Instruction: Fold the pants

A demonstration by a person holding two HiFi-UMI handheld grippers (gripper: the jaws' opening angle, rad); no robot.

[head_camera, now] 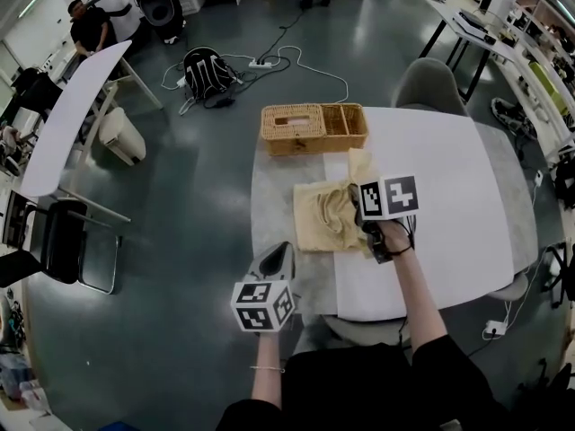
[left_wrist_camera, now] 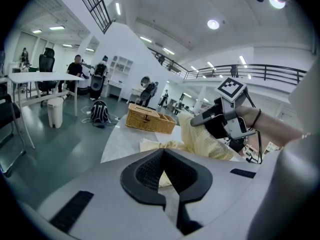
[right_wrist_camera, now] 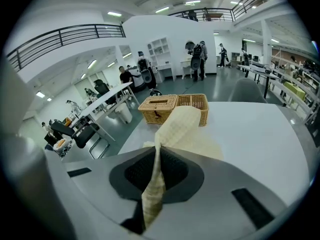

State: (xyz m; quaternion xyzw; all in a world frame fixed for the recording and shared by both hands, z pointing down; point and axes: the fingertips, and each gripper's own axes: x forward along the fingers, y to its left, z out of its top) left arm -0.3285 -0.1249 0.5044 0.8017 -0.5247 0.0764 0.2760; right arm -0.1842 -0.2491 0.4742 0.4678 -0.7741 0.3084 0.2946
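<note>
Pale yellow pants (head_camera: 325,215) lie bunched on the white table (head_camera: 449,205), near its left side. My right gripper (head_camera: 359,206) is shut on a fold of the cloth and holds it lifted above the pile. In the right gripper view the pants (right_wrist_camera: 186,129) run down between the jaws of the right gripper (right_wrist_camera: 152,184). The left gripper view shows the right gripper (left_wrist_camera: 195,121) pinching the raised pants (left_wrist_camera: 210,143). My left gripper (head_camera: 278,254) hangs off the table's near left corner, apart from the cloth. Its jaws (left_wrist_camera: 169,191) are shut with nothing in them.
A wicker basket (head_camera: 314,128) stands at the table's far left edge, just beyond the pants. A grey chair (head_camera: 431,83) is behind the table. A backpack (head_camera: 207,72) and cables lie on the floor; a black chair (head_camera: 63,241) and another table stand at the left.
</note>
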